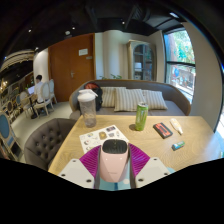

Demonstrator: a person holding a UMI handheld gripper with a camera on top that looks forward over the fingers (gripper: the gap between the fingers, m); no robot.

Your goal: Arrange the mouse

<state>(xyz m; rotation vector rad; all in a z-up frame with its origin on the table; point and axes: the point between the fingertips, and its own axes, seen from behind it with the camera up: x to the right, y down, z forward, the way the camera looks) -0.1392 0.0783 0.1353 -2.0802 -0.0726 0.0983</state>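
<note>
A pale pink computer mouse (113,158) with a dark band at its front sits between my two fingers. My gripper (113,160) is shut on it: the magenta pads (91,160) press against both of its sides. The mouse is held above the near edge of a light wooden table (190,140).
On the table stand a clear cup (87,106), a green can (141,116), a sheet of stickers (101,136), a dark red packet (162,129), a white bar (177,126) and a small blue thing (177,146). A sofa with cushions (128,98) stands behind. A grey chair (45,140) is at the left.
</note>
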